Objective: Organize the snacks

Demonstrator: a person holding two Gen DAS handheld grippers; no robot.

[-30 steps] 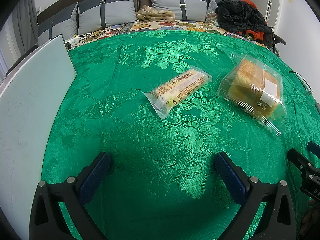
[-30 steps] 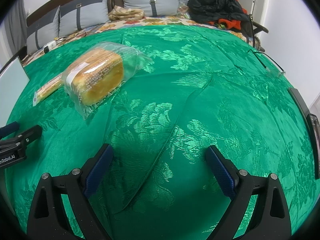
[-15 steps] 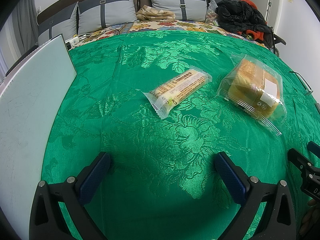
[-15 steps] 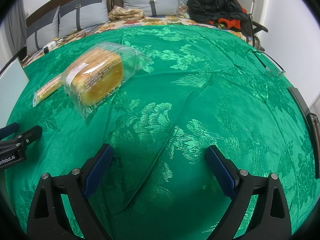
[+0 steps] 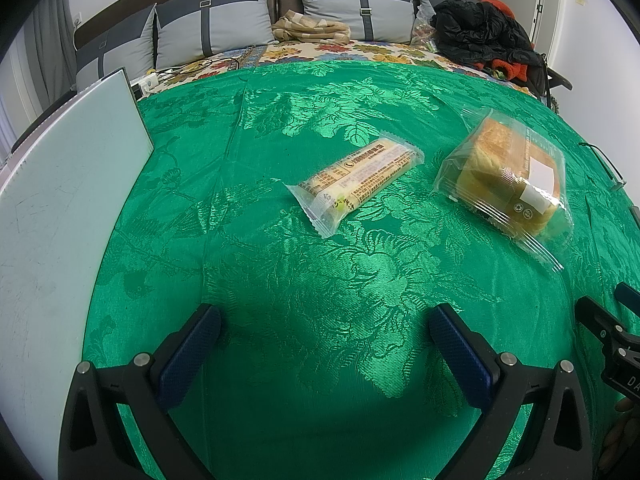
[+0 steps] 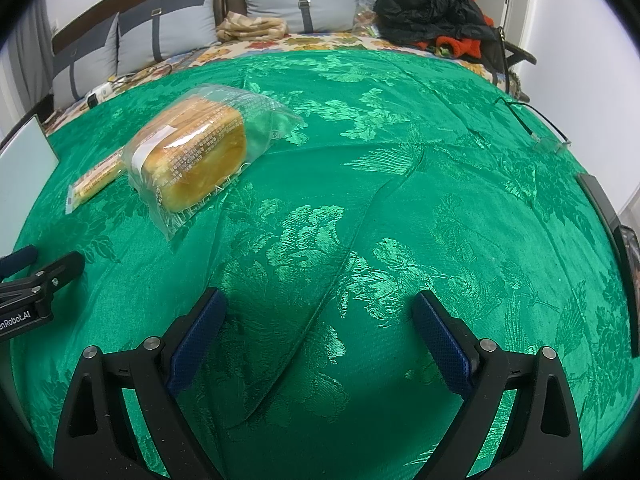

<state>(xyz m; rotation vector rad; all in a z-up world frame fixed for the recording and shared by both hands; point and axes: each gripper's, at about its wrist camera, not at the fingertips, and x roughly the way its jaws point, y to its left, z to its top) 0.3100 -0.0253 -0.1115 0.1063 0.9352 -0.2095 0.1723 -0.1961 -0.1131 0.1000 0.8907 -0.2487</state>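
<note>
A long cracker packet in clear wrap lies on the green cloth, ahead of my left gripper, which is open and holds nothing. To the packet's right lies a bagged bread loaf. In the right wrist view the bread loaf sits far left of centre, with the cracker packet beyond it. My right gripper is open over bare cloth, well short of both snacks. Each gripper shows at the edge of the other's view.
A white board lies along the cloth's left side. Grey pillows, a folded blanket and a heap of dark clothes sit at the back. A thin cable and a dark flat device lie at the right.
</note>
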